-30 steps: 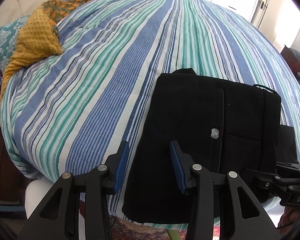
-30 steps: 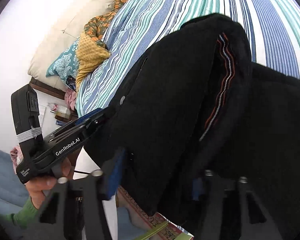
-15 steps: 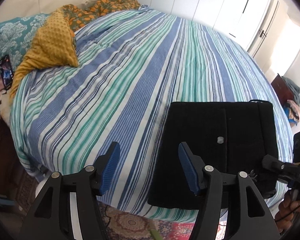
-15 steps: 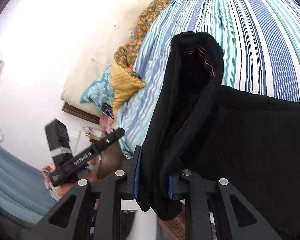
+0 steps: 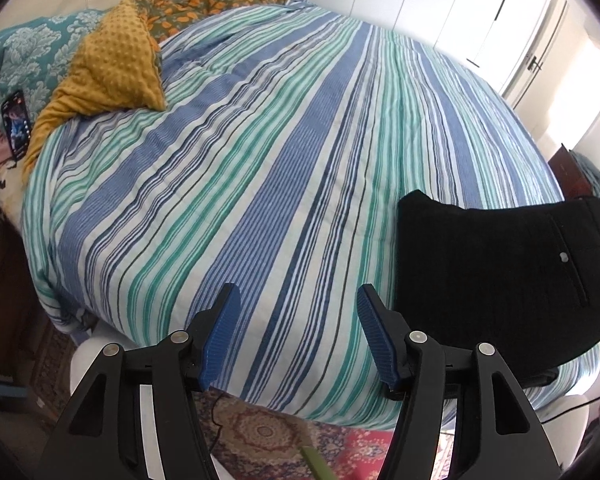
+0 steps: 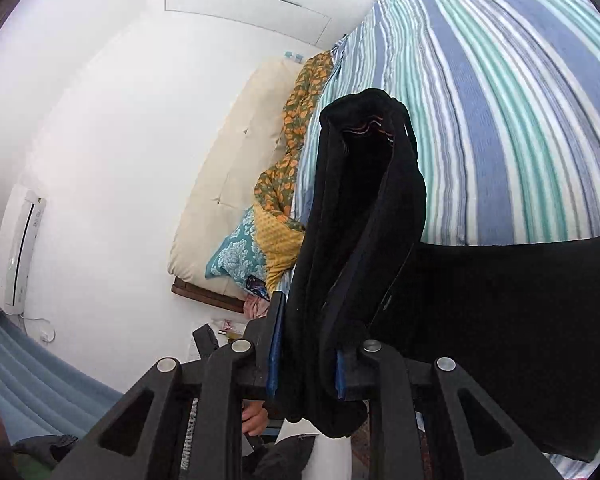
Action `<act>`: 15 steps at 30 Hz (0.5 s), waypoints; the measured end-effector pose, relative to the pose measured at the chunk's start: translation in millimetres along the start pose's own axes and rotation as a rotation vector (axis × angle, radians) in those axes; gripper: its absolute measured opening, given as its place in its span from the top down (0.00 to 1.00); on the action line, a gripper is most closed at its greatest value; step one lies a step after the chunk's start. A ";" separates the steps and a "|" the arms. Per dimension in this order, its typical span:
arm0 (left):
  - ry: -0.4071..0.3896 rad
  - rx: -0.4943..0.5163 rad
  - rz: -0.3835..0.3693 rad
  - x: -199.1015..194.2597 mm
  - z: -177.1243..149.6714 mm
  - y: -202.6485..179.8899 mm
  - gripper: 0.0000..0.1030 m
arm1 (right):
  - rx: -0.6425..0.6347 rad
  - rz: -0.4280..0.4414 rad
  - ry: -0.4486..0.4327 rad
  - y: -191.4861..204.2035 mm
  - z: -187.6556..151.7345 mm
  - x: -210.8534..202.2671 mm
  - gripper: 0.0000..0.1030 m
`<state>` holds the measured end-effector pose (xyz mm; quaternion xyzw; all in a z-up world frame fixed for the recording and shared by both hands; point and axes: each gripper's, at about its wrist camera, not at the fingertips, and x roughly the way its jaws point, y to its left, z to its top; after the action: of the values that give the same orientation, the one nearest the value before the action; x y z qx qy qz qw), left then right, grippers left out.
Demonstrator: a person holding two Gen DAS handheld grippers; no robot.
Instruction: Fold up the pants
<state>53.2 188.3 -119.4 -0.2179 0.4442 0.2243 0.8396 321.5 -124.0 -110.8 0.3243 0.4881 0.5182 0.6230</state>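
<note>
The black pants (image 5: 500,280) are folded into a compact rectangle at the right of the left wrist view, lifted at the near edge of the striped bed (image 5: 280,160). My right gripper (image 6: 306,364) is shut on the thick folded edge of the pants (image 6: 360,240), which stick up between its blue pads and hide most of them. My left gripper (image 5: 298,336) stands open over the bed's near edge, to the left of the pants, with nothing between its fingers.
A mustard blanket (image 5: 108,72), a teal patterned pillow (image 5: 28,52) and an orange-print cover (image 5: 204,0) lie at the head of the bed. A phone (image 5: 17,124) rests beside the pillow. White wardrobe doors (image 5: 460,8) stand behind. A patterned rug (image 5: 268,436) covers the floor below.
My left gripper let go of the pants, opened wider and drew back to the left. My right gripper shut on the folded edge and lifted the pants, swinging them to the right.
</note>
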 end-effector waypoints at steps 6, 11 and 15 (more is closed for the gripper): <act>0.002 0.065 -0.013 -0.5 -3.1 -23.5 0.39 | 0.109 0.026 -0.070 -44.5 -12.1 -56.7 0.80; 0.035 0.137 -0.048 10.6 -9.9 -54.4 0.39 | 0.200 -0.109 -0.082 -106.9 -28.2 -83.5 0.80; 0.064 0.210 -0.054 18.7 -15.4 -76.6 0.39 | 0.136 -0.337 -0.023 -124.9 -38.3 -79.2 0.68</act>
<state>96.4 121.5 -130.2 -0.1475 0.4857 0.1467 0.8490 327.5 -235.7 -214.9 0.2853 0.5622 0.3685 0.6832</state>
